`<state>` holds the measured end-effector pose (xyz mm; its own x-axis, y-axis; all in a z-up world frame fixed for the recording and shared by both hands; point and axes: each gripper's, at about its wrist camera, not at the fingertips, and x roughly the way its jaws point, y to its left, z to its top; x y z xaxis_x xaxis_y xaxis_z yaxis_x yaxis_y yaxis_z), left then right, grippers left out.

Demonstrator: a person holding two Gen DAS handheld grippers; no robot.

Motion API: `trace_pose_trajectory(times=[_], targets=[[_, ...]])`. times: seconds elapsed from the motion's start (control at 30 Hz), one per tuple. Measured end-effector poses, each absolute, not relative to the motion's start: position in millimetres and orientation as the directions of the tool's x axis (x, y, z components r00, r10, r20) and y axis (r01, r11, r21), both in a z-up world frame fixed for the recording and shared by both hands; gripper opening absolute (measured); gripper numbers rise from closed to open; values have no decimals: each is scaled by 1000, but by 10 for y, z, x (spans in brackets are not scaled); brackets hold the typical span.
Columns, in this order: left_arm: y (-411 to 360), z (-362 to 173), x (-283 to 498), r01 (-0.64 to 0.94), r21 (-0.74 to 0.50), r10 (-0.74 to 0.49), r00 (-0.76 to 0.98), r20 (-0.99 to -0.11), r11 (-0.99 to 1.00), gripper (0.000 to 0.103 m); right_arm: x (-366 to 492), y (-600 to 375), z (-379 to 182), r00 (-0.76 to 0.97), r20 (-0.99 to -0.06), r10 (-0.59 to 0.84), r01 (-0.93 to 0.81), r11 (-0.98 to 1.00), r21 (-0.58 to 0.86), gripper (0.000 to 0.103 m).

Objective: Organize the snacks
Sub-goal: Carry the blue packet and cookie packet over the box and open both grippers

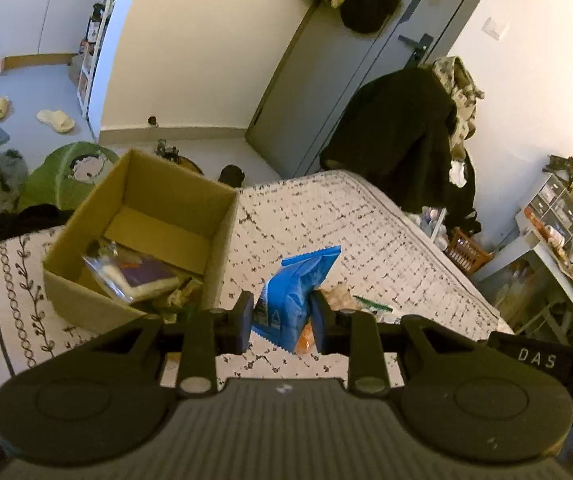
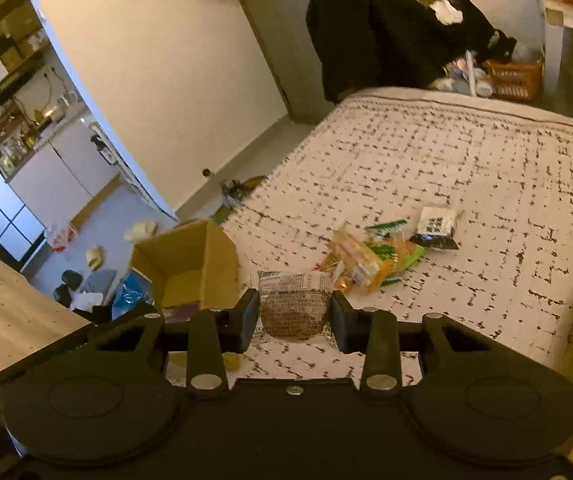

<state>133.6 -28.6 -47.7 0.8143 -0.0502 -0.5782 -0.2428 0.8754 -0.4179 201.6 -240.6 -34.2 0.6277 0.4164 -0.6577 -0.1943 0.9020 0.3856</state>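
Bedroom, patterned bedspread as work surface; cardboard box sat at 10 o'clock from both tools, already part filled. Left gripper was clamped on a blue crinkly snack bag, right gripper clamped on a clear-wrapped brown cake, both clear of the bed. Step looked like carry-to-box; next move called for swinging each over the opening, then releasing. Loose snack pile remained at 1 o'clock.

Glossy blue plastic packet, matt brown cardboard box, woven patterned cloth bedcover.
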Motion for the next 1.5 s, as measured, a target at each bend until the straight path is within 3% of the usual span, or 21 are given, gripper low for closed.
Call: trace_pose_trajectory(times=[0.5,1.5], targets=[[80,-234,1066,-276,-423,1,838,-546,863,28,2008,-2180,-198,650,-594,475,-240,869,432,38],[705,-428,1412,-330,-433,25,818,-575,839,28,2438,-1373,-394,515,-656,553,-356,833,423,38]])
